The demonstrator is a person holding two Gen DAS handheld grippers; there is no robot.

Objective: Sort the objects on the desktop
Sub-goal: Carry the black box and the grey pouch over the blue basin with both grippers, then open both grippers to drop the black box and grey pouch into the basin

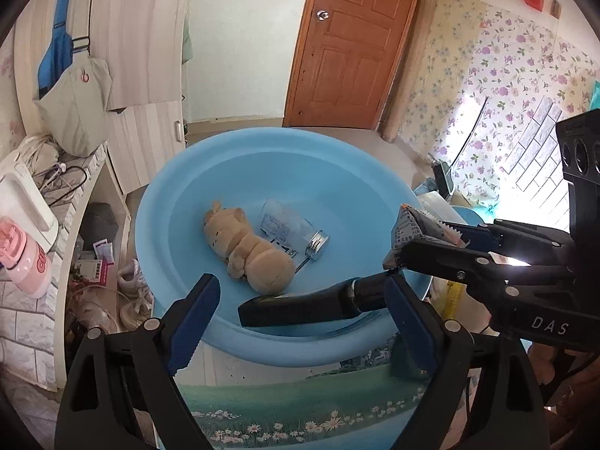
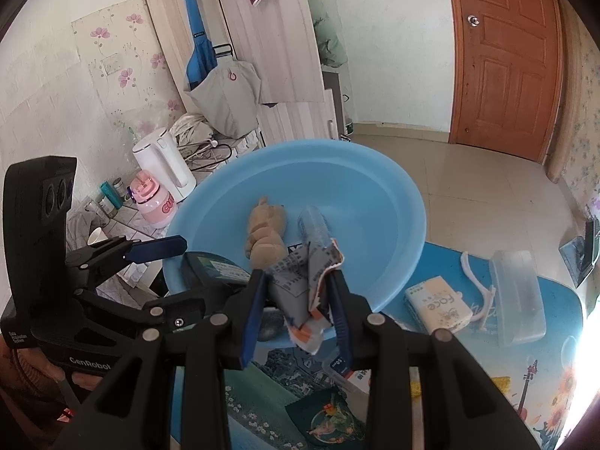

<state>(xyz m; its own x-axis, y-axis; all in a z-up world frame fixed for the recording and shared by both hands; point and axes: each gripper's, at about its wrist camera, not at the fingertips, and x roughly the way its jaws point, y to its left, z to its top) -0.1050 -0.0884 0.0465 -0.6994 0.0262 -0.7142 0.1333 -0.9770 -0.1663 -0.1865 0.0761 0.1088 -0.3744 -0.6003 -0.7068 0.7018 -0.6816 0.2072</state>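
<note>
A light blue basin [image 1: 195, 187] [image 2: 375, 195] stands at the table's far edge. In it lie a tan plush toy [image 1: 249, 251] [image 2: 266, 236] and a clear glass jar [image 1: 290, 230] [image 2: 313, 225] with a metal lid. A black handled tool [image 1: 311, 305] lies across the basin's near rim, next to my left gripper's right finger. My left gripper [image 1: 300, 311] is open over the near rim. My right gripper [image 2: 300, 296] [image 1: 420, 243] is shut on a crumpled grey and orange snack packet [image 2: 303, 288] [image 1: 412, 230] above the basin's near side.
On the printed tablecloth to the right lie a tissue pack [image 2: 438, 303], a clear plastic case [image 2: 517, 296] and a white hook-shaped piece [image 2: 476, 285]. A white kettle [image 2: 165, 165] and pink bottle [image 2: 153, 202] stand on the counter at left. A wooden door [image 2: 502, 56] is behind.
</note>
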